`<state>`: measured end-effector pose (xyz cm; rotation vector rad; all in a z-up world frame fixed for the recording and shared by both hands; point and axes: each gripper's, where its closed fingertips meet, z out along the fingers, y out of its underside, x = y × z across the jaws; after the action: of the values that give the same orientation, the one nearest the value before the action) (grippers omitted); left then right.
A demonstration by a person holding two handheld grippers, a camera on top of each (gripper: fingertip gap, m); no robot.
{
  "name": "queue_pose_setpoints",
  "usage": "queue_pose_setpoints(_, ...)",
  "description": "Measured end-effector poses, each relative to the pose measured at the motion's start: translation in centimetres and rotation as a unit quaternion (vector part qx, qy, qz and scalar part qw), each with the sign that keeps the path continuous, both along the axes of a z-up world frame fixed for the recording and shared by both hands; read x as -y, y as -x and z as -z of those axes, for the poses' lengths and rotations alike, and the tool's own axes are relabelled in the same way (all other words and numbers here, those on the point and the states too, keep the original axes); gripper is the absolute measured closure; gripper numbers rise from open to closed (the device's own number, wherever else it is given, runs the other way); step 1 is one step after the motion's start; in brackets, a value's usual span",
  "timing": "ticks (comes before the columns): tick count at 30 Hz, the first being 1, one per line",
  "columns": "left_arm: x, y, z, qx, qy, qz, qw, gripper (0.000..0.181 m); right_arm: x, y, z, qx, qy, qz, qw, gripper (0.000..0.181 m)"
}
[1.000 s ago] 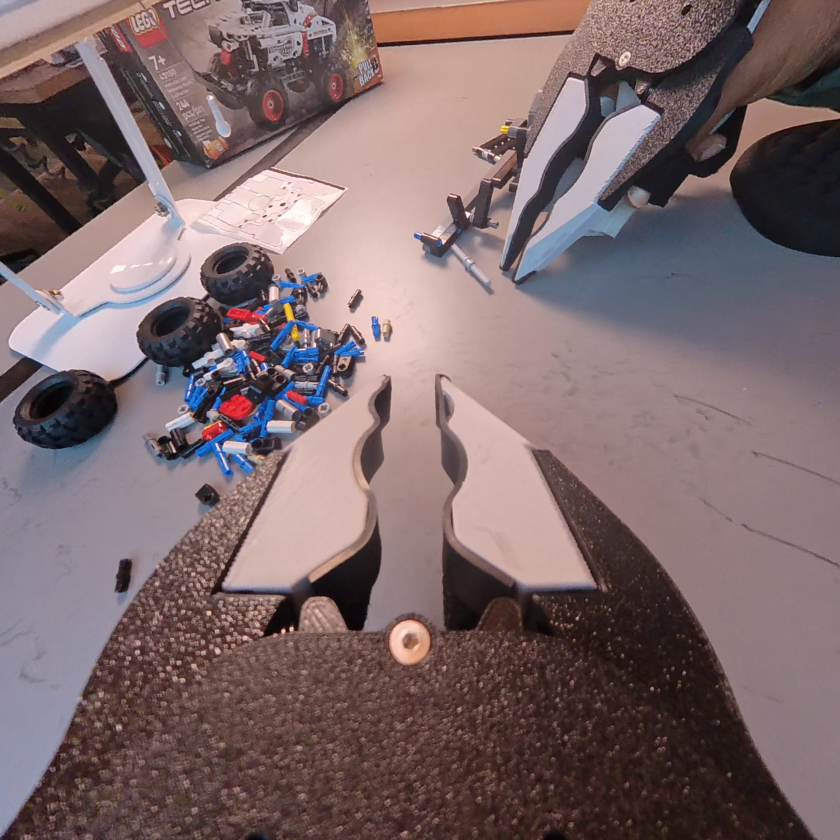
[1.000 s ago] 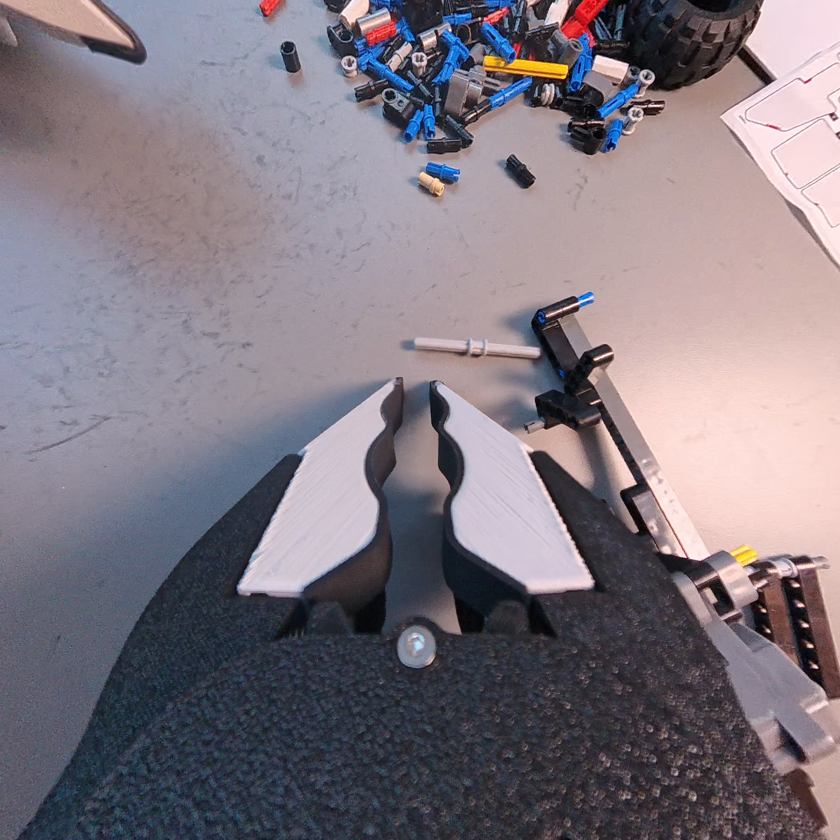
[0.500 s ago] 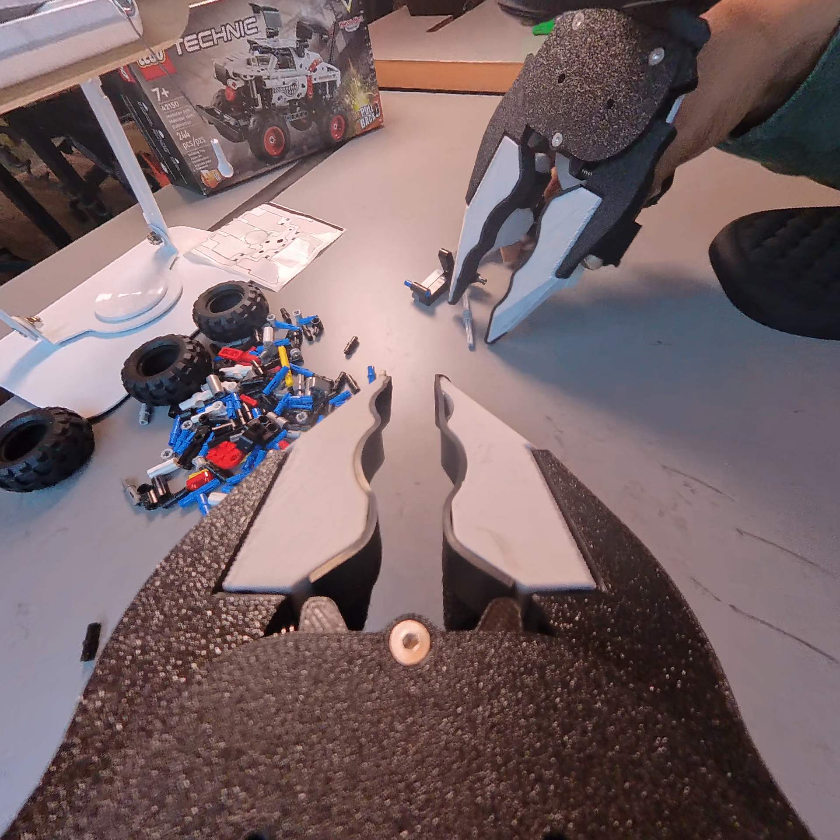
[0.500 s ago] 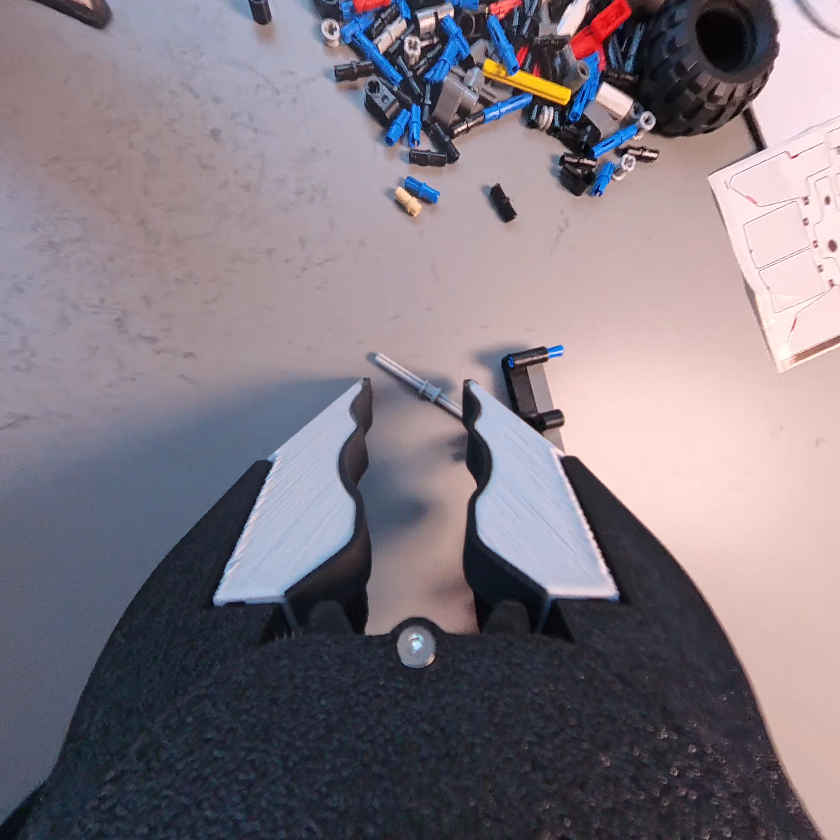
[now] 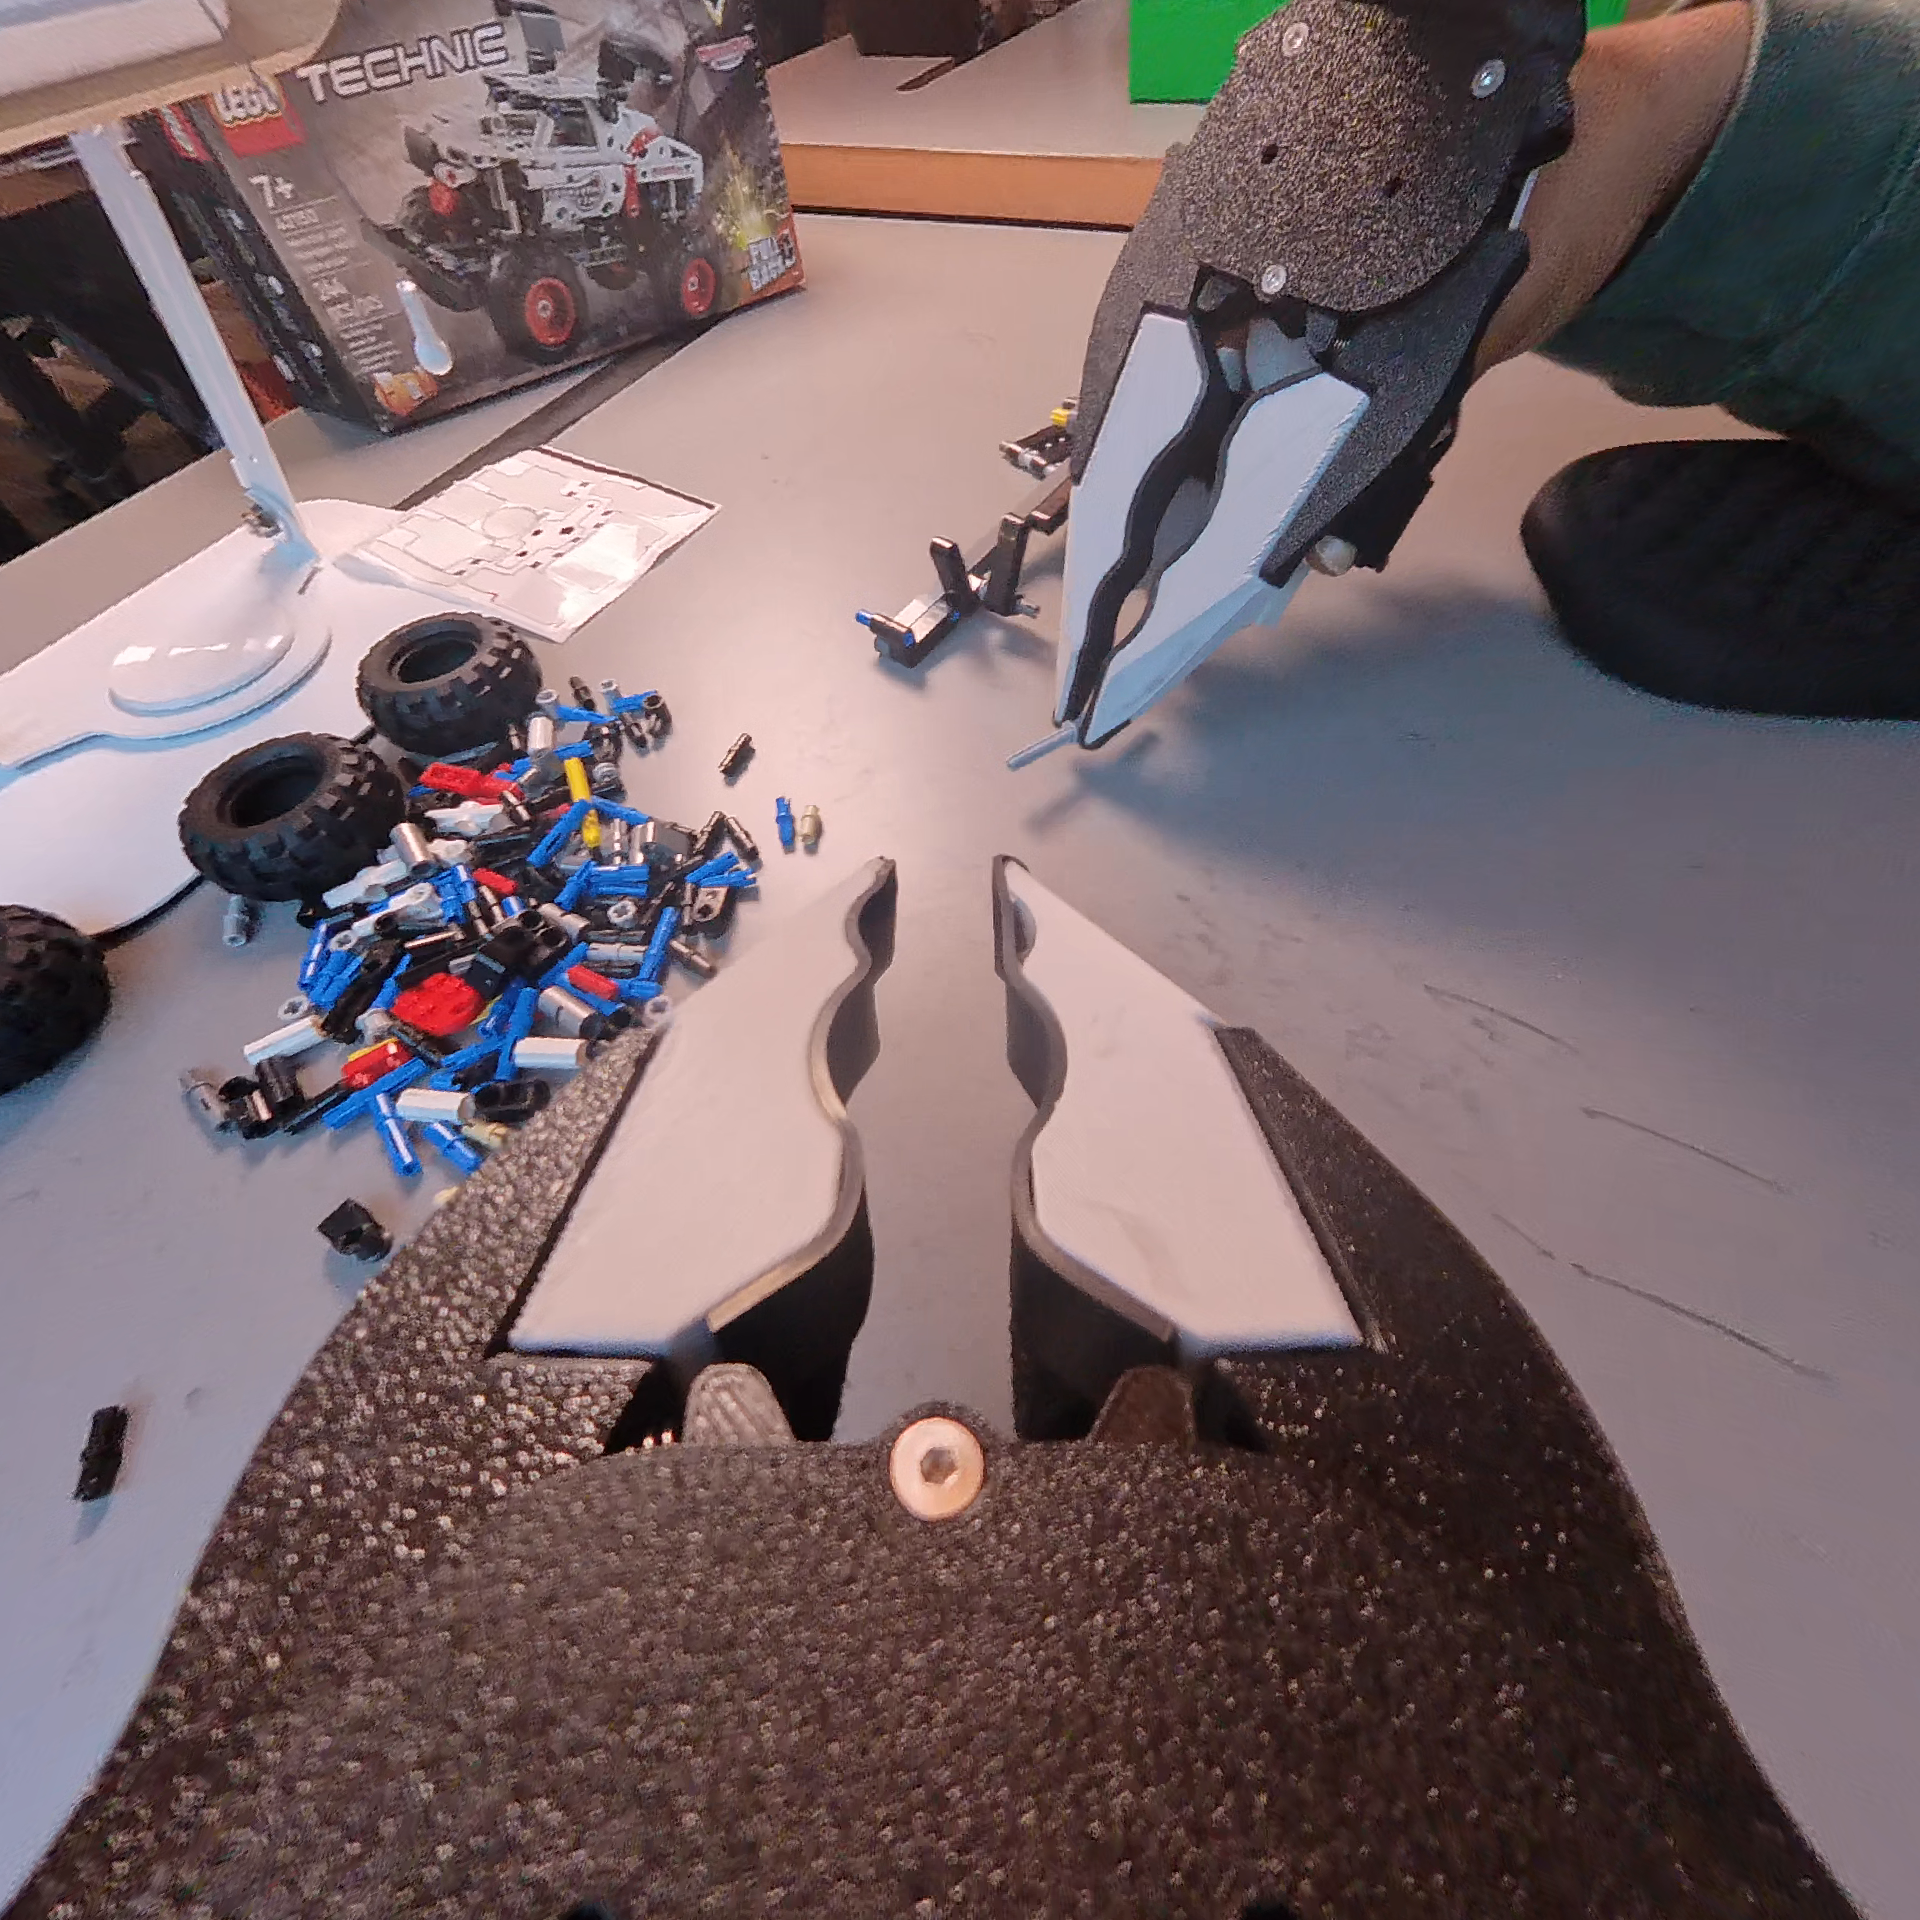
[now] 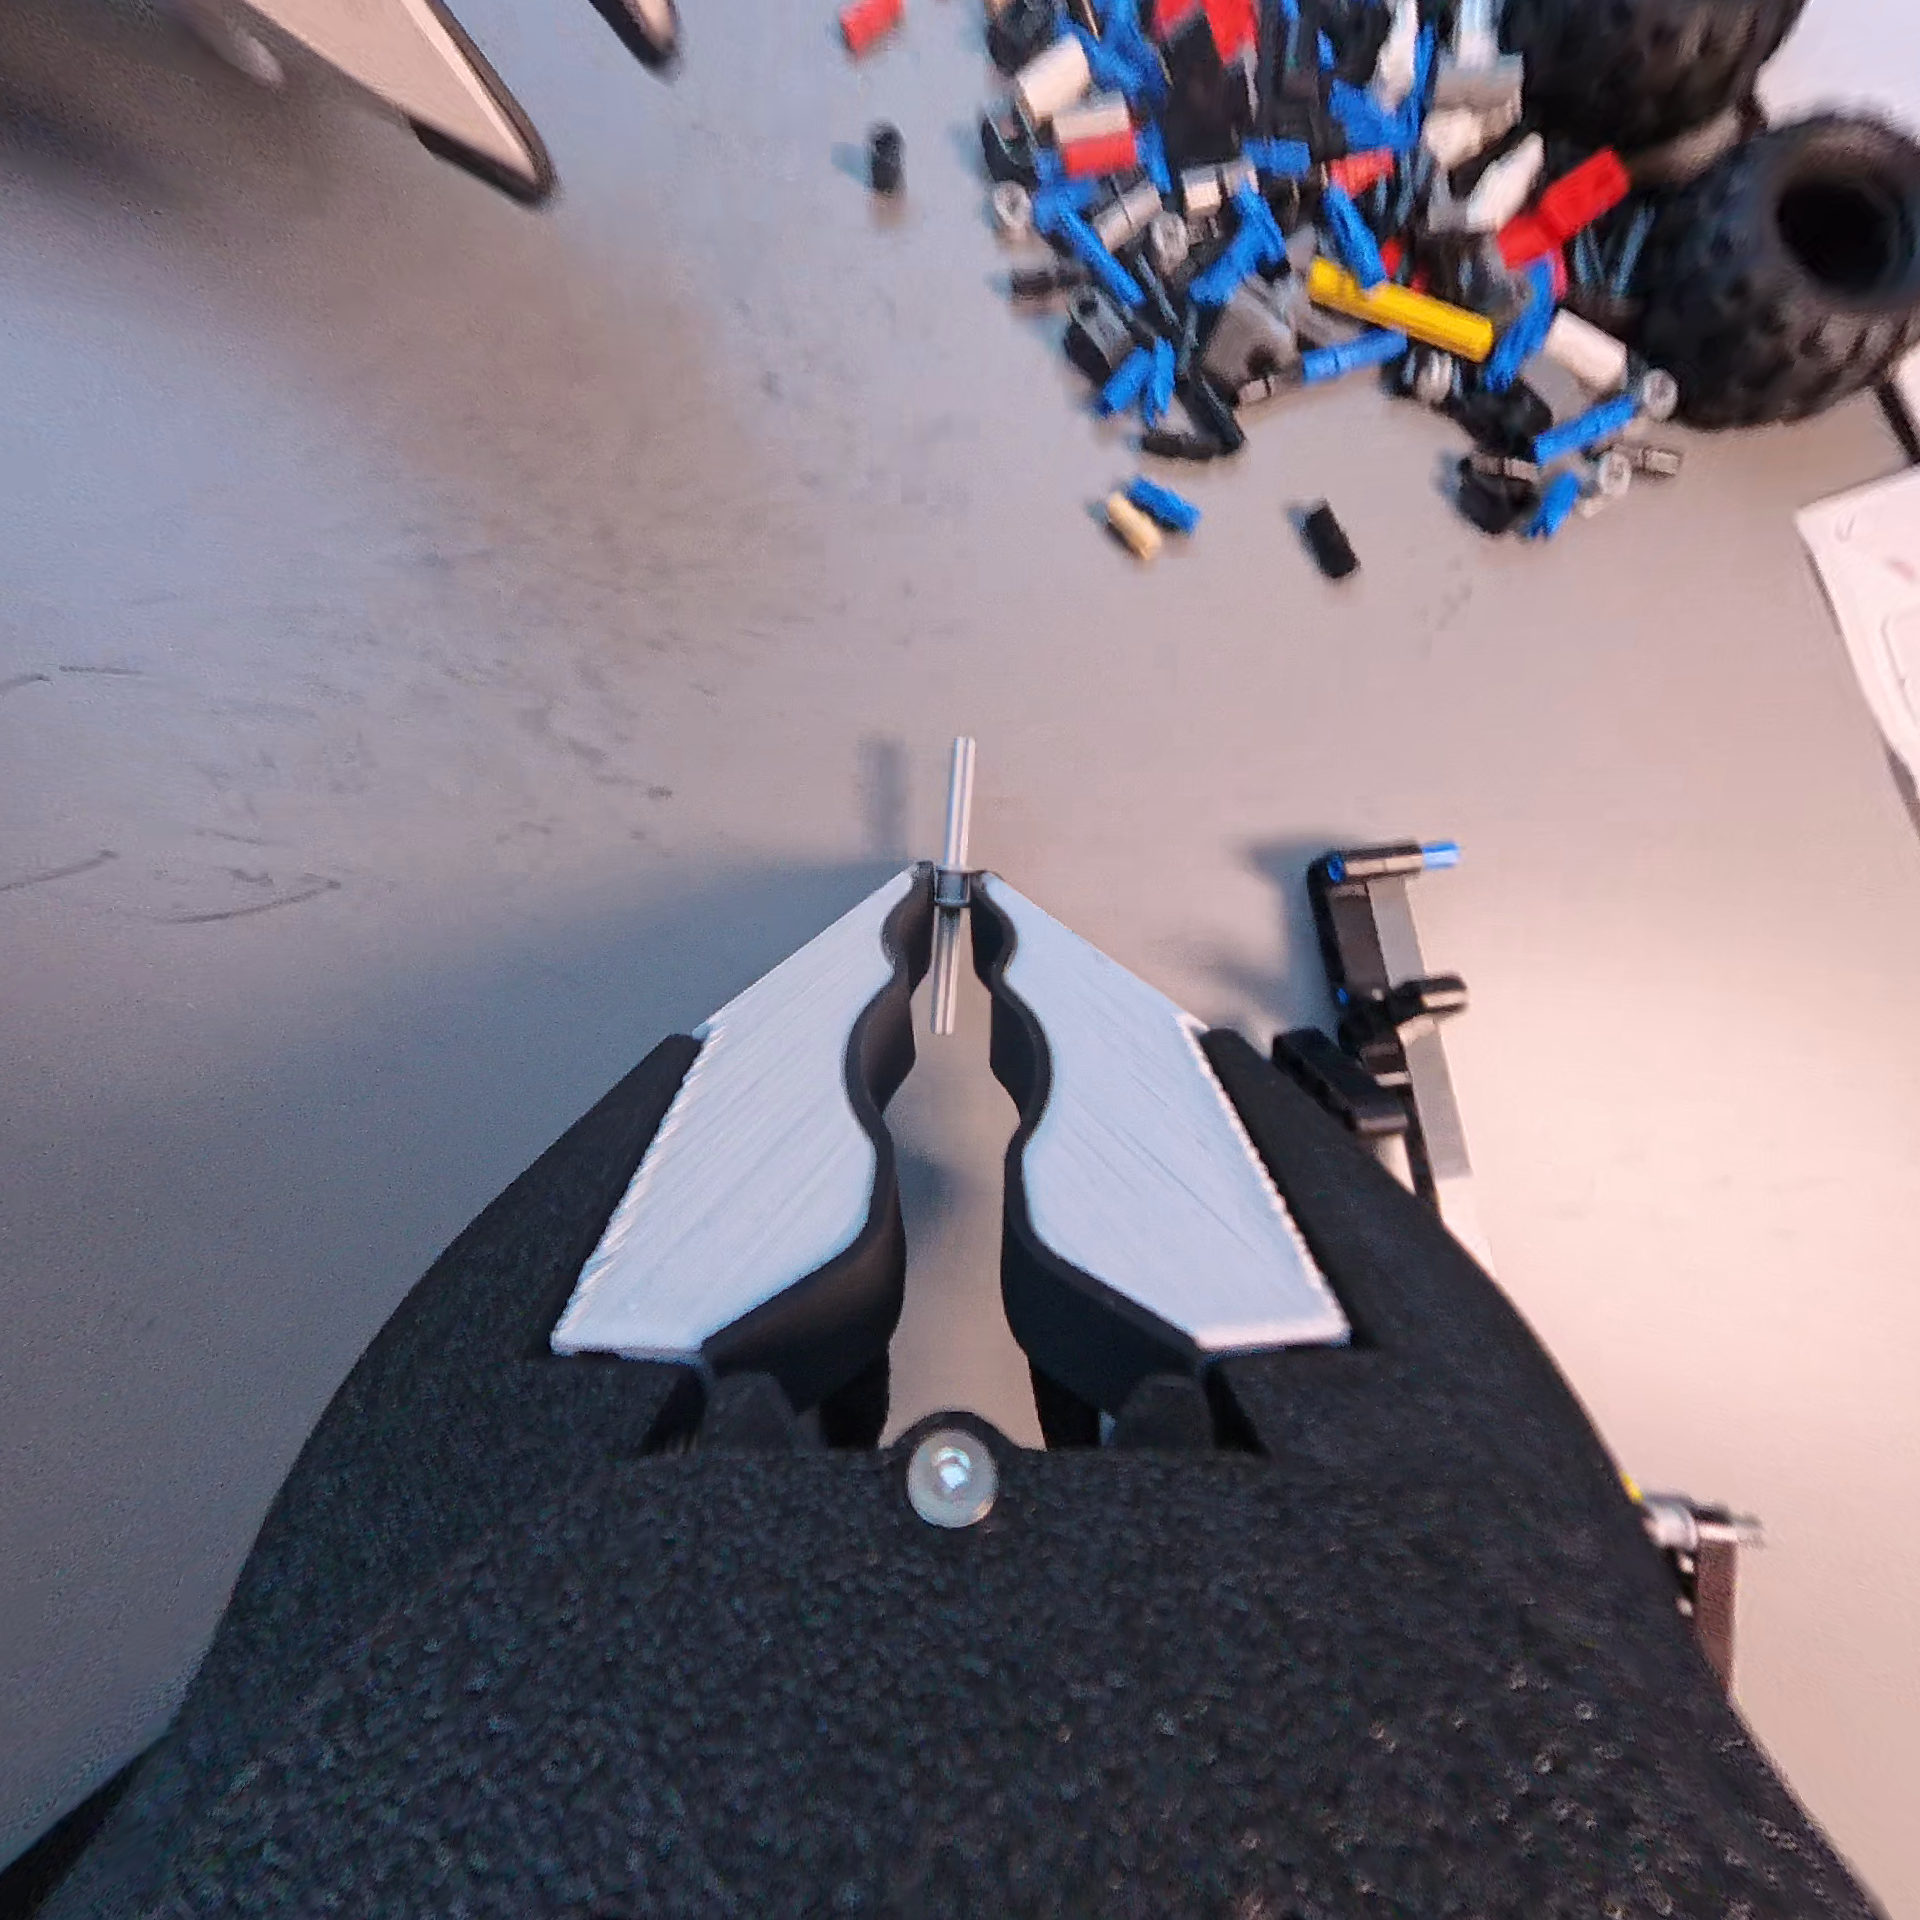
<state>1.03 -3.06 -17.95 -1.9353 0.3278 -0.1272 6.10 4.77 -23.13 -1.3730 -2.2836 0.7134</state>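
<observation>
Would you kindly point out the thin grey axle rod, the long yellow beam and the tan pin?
Thin grey axle rod (image 6: pixel 961 800): right wrist view, its free end.
Long yellow beam (image 6: pixel 1397 309): right wrist view, mid-length.
Tan pin (image 6: pixel 1130 525): right wrist view, its middle.

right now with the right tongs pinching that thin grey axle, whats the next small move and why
Probably a short lift. The right tongs are shut on the grey axle near its middle, tips low over the grey table. The black partial frame lies just beside them, so rising first should clear it. The left tongs are open, holding nothing.
</observation>
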Motion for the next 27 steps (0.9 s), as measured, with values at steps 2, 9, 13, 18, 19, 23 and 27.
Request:
queue_pose_setpoints(2,0.1,-0.9,-0.3,0.018,-0.006,0.022,1.0,0.161,2.0,0.8,-1.9,-0.07,0.002,-0.044,0.997,0.176)
queue_pose_setpoints(9,1.2,-3.7,-1.5,0.058,-0.024,0.107,0.992,0.157,7.9,2.0,-5.8,-0.248,-0.034,-0.156,0.955,0.175)
queue_pose_setpoints(13,1.4,-4.1,-0.9,0.034,-0.018,0.113,0.993,0.171,9.3,1.6,-5.7,-0.263,-0.042,-0.186,0.946,0.175)
queue_pose_setpoints(18,1.7,-4.5,-1.1,0.026,-0.023,0.126,0.991,0.178,9.6,1.4,-6.2,-0.289,-0.073,-0.201,0.933,0.175)
queue_pose_setpoints(19,1.8,-4.6,-1.5,0.033,-0.027,0.129,0.991,0.178,9.6,1.3,-6.5,-0.3,-0.073,-0.202,0.93,0.176)
queue_pose_setpoints(23,2.4,-5.0,-3.0,0.065,-0.053,0.155,0.984,0.178,10.3,0.8,-8.1,-0.329,-0.043,-0.212,0.919,0.175)
queue_pose_setpoints(27,2.8,-5.3,-3.4,0.082,-0.055,0.167,0.981,0.178,10.7,0.6,-8.4,-0.34,-0.05,-0.219,0.913,0.175)
